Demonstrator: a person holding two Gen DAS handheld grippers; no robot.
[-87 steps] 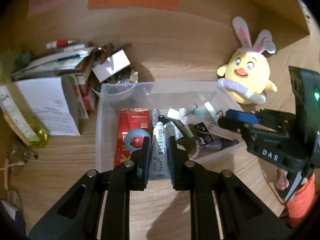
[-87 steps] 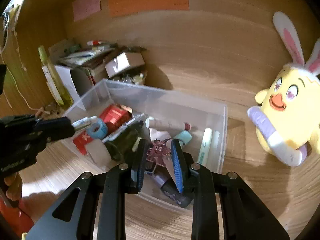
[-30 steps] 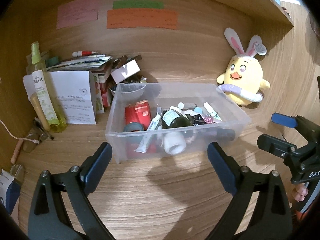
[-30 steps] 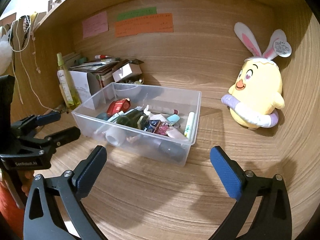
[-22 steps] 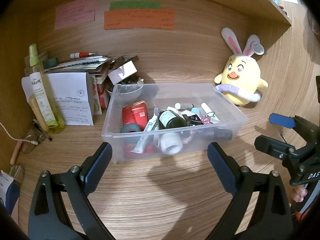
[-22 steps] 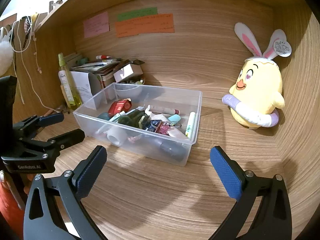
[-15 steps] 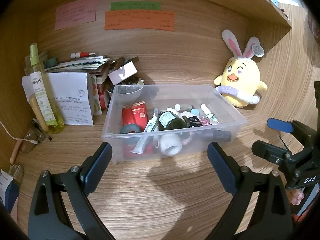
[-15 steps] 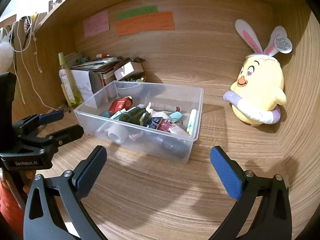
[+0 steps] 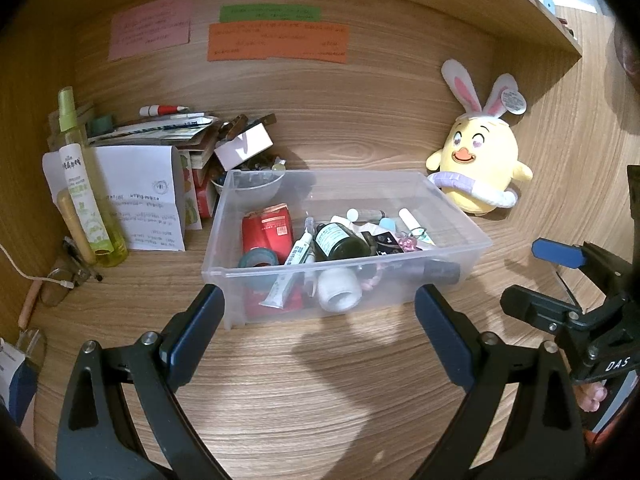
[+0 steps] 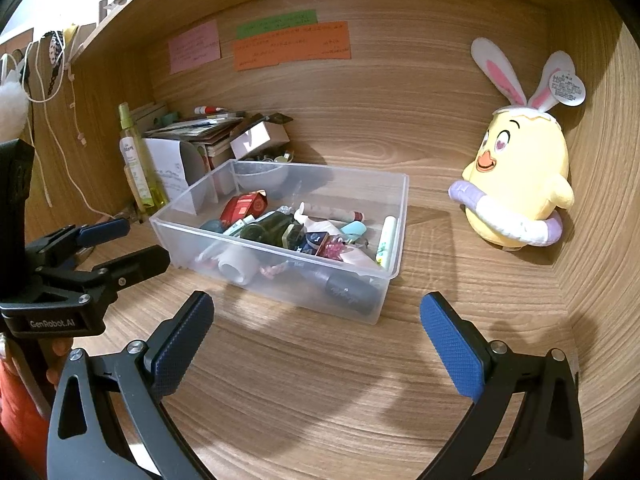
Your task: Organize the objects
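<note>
A clear plastic bin (image 9: 345, 267) (image 10: 401, 220) stands on the wooden desk. It holds a red box (image 9: 267, 227), a dark green bottle (image 9: 340, 242), a tape roll (image 9: 258, 260), a white tube (image 9: 289, 276), a black cylinder (image 10: 352, 292) and other small items. My left gripper (image 9: 320, 328) (image 10: 120, 248) is open, just short of the bin's front wall, holding nothing. My right gripper (image 10: 316, 336) (image 9: 544, 280) is open and empty too, back from the bin's near right corner. A yellow plush chick (image 9: 478, 168) (image 10: 520, 184) with rabbit ears sits right of the bin.
A yellow spray bottle (image 9: 84, 188), a folded paper and a pile of boxes and booklets (image 9: 168, 148) crowd the back left corner. Glasses (image 9: 64, 280) and a cable lie at the left. Coloured notes (image 9: 276, 42) hang on the back wall. A wooden side wall (image 10: 600, 240) closes the right.
Both grippers were shut low over the bin's contents 2.9 s ago. They have since opened wide and pulled back clear of the bin. In the last second they have barely shifted.
</note>
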